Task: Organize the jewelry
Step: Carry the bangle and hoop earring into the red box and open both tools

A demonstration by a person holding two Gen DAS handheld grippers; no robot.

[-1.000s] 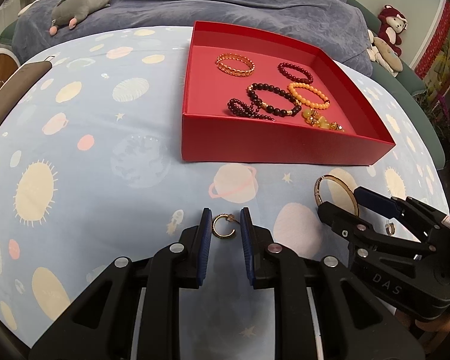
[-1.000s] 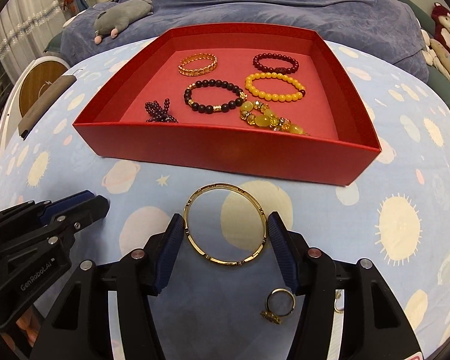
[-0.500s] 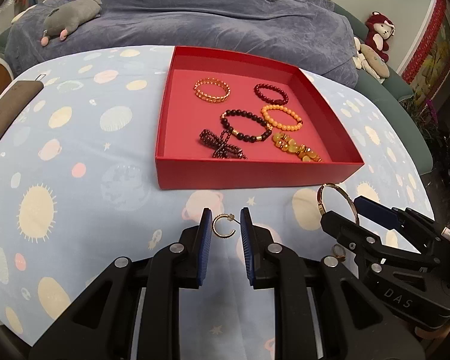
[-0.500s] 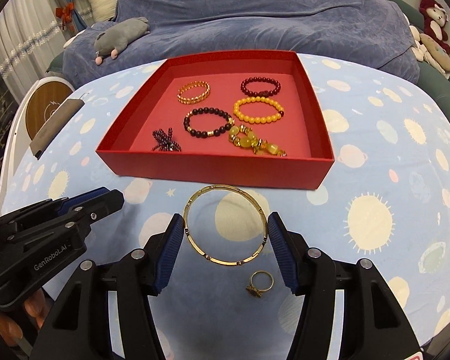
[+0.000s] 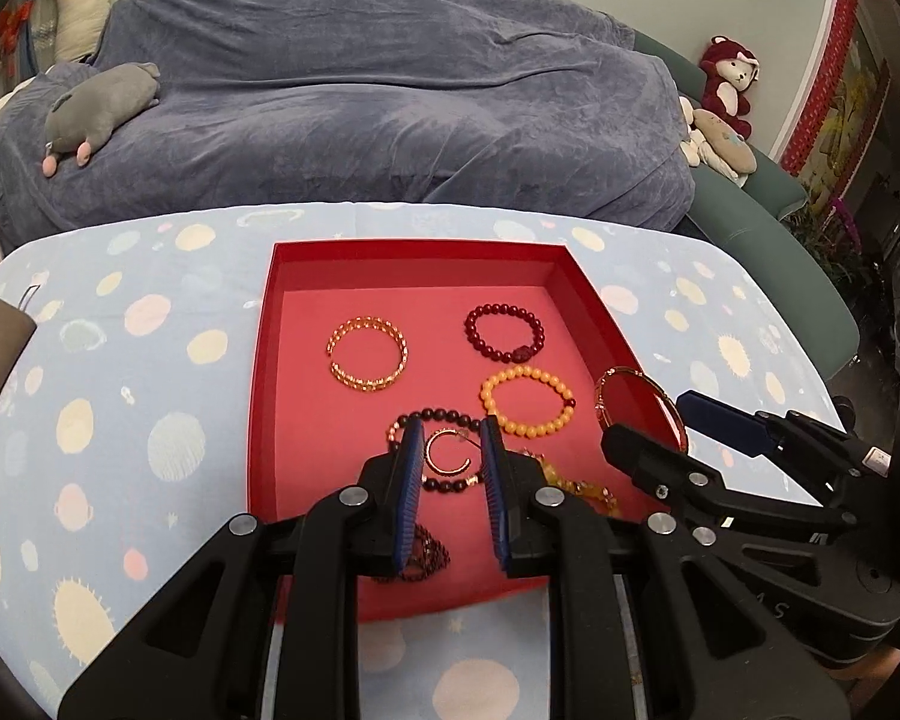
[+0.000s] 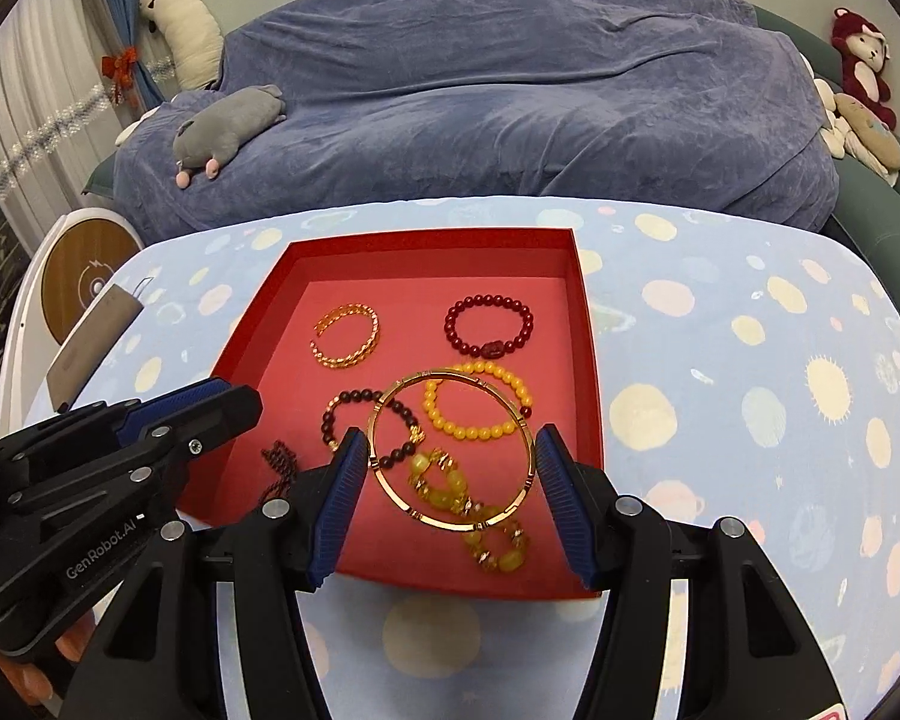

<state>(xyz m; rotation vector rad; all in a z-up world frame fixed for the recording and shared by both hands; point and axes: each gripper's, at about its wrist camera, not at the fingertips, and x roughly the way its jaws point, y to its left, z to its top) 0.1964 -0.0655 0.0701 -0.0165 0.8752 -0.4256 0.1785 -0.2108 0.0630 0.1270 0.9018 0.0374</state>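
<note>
A red tray (image 5: 258, 396) (image 6: 588, 360) sits on the planet-print cloth. It holds a gold cuff (image 5: 367, 353), a dark red bead bracelet (image 5: 504, 333), an orange bead bracelet (image 5: 527, 401), a black bead bracelet (image 6: 360, 426), a yellow stone bracelet (image 6: 450, 486) and a dark tassel piece (image 5: 423, 552). My left gripper (image 5: 448, 462) is shut on a small gold hoop earring (image 5: 447, 457) above the tray's near part. My right gripper (image 6: 453, 468) is shut on a large gold bangle (image 6: 453, 443), held above the tray's near right part; it also shows in the left wrist view (image 5: 636, 402).
A blue-grey covered sofa (image 5: 360, 108) lies behind the table with a grey plush (image 5: 99, 105) and more soft toys (image 5: 729, 84) at the right. A brown pouch (image 6: 90, 342) lies at the table's left edge, near a round white device (image 6: 84, 270).
Both grippers have lifted off the cloth and moved forward over the tray, carrying the earring and the bangle. A small ring stayed behind on the cloth and is out of view now.
</note>
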